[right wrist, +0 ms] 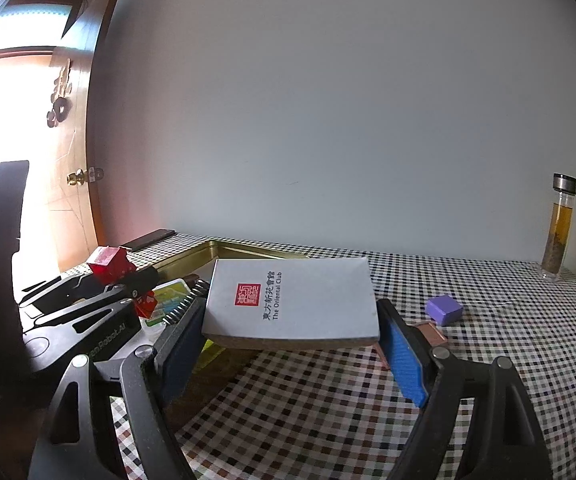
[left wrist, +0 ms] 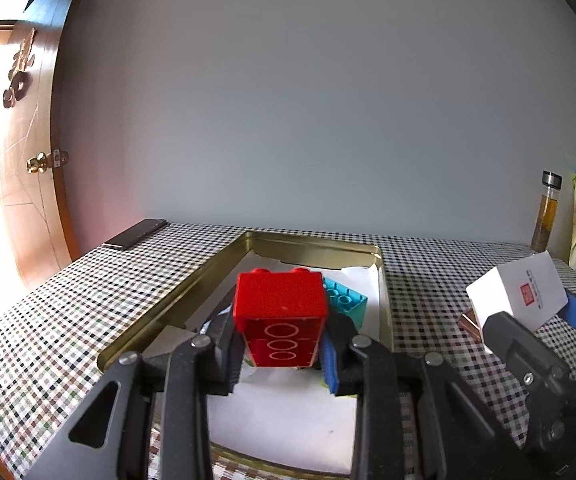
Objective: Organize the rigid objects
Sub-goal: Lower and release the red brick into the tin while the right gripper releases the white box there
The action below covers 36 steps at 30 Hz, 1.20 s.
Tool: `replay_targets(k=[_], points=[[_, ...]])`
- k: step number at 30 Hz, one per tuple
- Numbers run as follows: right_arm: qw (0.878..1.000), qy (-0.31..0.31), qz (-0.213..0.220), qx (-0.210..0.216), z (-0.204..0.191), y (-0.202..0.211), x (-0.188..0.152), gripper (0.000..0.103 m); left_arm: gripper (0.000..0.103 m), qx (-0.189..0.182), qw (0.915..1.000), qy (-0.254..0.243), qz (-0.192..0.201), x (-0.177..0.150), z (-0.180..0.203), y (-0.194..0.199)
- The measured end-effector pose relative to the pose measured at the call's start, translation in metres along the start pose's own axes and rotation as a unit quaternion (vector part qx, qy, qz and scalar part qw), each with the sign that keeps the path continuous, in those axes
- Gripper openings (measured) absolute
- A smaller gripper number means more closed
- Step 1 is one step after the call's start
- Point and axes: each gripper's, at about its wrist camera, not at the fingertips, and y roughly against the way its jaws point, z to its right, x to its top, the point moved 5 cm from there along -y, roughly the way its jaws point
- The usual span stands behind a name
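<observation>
The checked tablecloth [right wrist: 328,400] spreads under both my hands, running back to the pale wall. On it lies the gold metal tray [left wrist: 192,284], open and lined with white paper, and my left gripper [left wrist: 284,354] hangs over its near half. In my right gripper [right wrist: 290,344] I hold the white box [right wrist: 292,304] with the red seal and the words "The Oriental Club"; my pads are clamped on its two sides and it rides flat above the cloth, to the right of the tray. My left fingers are closed on the red building block [left wrist: 280,316], which sits tipped so its hollow underside faces me, raised over the tray's paper. Just behind it, inside the tray, rests a teal block [left wrist: 346,300], studs up. At the far right edge of the table stands a tall glass bottle [right wrist: 559,228] of amber liquid. A dark phone [left wrist: 136,233] lies at the far left corner. A small purple cube [right wrist: 444,309] sits on the cloth beyond my right finger.
</observation>
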Motion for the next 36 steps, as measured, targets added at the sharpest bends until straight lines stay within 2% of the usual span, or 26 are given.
replay_targets(k=[18, 31, 36], points=[[0.999, 0.001, -0.018, 0.031, -0.016, -0.013, -0.003, 0.083, 0.030, 0.011, 0.9998, 0.006, -0.015, -0.003, -0.026, -0.003], [0.996, -0.012, -0.064, 0.061, -0.027, -0.038, -0.007, 0.083, 0.030, 0.016, 0.9990, -0.004, -0.042, -0.006, -0.035, -0.015], [0.994, -0.014, -0.080, 0.069, -0.030, -0.050, -0.006, 0.083, 0.030, 0.031, 0.9978, -0.008, -0.058, -0.003, -0.047, -0.024]])
